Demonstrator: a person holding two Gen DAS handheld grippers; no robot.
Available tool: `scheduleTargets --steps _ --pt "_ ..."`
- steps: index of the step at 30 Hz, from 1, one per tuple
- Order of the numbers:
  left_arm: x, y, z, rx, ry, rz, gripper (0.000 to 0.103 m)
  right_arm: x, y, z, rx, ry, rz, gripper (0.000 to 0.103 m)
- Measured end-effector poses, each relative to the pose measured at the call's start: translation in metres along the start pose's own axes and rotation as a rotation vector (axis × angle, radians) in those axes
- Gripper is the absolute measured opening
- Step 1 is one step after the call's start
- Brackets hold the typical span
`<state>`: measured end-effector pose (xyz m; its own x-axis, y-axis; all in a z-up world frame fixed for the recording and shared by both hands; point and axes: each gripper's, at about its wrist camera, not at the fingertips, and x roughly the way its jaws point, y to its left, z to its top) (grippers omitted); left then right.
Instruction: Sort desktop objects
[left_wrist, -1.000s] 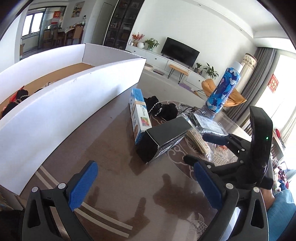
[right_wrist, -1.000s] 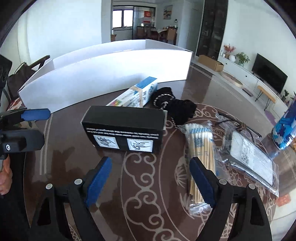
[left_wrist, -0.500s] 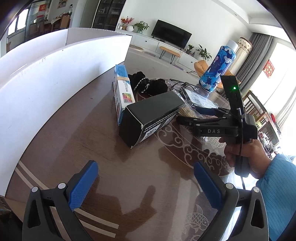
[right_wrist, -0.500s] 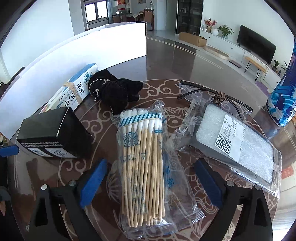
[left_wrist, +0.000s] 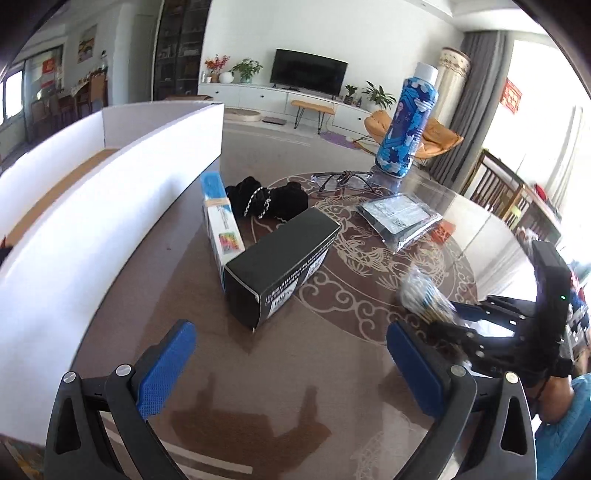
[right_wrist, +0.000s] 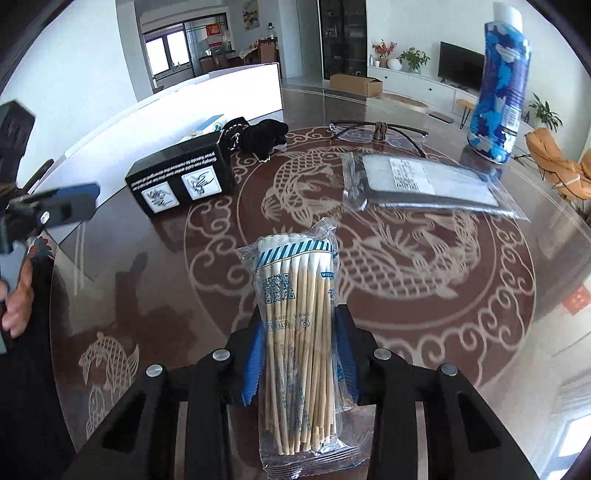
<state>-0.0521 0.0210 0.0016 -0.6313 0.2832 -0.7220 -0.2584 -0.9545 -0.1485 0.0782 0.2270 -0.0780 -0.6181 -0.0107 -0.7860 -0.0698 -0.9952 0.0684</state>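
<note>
Right wrist view shows our right gripper (right_wrist: 297, 354) closing on the swab pack (right_wrist: 297, 332), its blue pads pressed into the wrapper on both sides of the lower half; the pack points away from us over the near middle of the counter (right_wrist: 480, 314), and whether it is lifted clear of the glass we cannot tell. We judge the pack very light and fairly stiff along its length, since the wooden sticks run side by side; the clear film around them is slick and loose, so the bundle could slide lengthwise or the sticks shift inside; a grip across the middle of the sticks, not on the crimped film ends, looks safest, and only gentle pressure is needed. Our left gripper (left_wrist: 291, 369) stands wide with nothing between its pads, above the counter's near left part. Still on the counter are the black box (left_wrist: 280, 266) toward the left, the blue carton (left_wrist: 221, 225) just beside it, a black pouch (left_wrist: 266, 201), a flat packet (left_wrist: 400, 218) and a bottle (left_wrist: 404, 125) at the far right edge; the white bin (left_wrist: 92, 206) runs along the left edge.
</note>
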Motion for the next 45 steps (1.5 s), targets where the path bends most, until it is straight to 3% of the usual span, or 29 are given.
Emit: scheduleTargets --steps 4,10,12,14,17,20,24,26,29,33,36,39,45 --pt "0.029 -0.021 0.031 0.239 0.047 0.056 0.103 -0.028 0.0 -0.033 0.065 -0.014 -0.007 0.037" --pt "0.078 -0.035 0.049 0.371 0.166 0.113 0.103 -0.042 -0.001 -0.052 0.148 -0.046 -0.003 0.037" --pt "0.082 -0.038 0.046 0.393 0.172 0.14 0.093 -0.042 -0.002 -0.054 0.155 -0.048 0.0 0.037" --pt "0.079 -0.042 0.041 0.419 0.143 0.202 0.053 -0.043 -0.002 -0.053 0.158 -0.049 0.005 0.037" --pt "0.066 -0.031 0.038 0.316 0.151 0.151 0.033 -0.044 0.0 -0.054 0.154 -0.048 0.0 0.038" --pt "0.046 -0.018 0.022 0.175 0.169 0.098 0.033 -0.043 0.004 -0.053 0.134 -0.043 -0.022 0.038" --pt "0.019 -0.007 -0.007 0.018 0.213 -0.134 0.034 -0.041 0.009 -0.053 0.108 -0.036 -0.048 0.04" --pt "0.019 0.001 -0.016 -0.021 0.247 -0.17 0.046 -0.041 0.009 -0.053 0.11 -0.037 -0.045 0.04" --pt "0.025 0.014 -0.02 -0.004 0.262 -0.041 0.077 -0.042 0.008 -0.053 0.119 -0.039 -0.034 0.04" --pt "0.024 0.03 -0.015 -0.007 0.272 0.04 0.077 -0.042 0.008 -0.053 0.115 -0.039 -0.039 0.04" --pt "0.016 0.036 -0.012 0.014 0.237 0.039 0.077 -0.041 0.01 -0.053 0.107 -0.037 -0.05 0.04" --pt "0.022 0.03 -0.014 0.057 0.262 0.021 0.077 -0.041 0.01 -0.053 0.104 -0.035 -0.054 0.04" --pt "0.043 0.014 -0.016 0.108 0.301 0.054 0.077 -0.041 0.01 -0.053 0.099 -0.034 -0.06 0.04"
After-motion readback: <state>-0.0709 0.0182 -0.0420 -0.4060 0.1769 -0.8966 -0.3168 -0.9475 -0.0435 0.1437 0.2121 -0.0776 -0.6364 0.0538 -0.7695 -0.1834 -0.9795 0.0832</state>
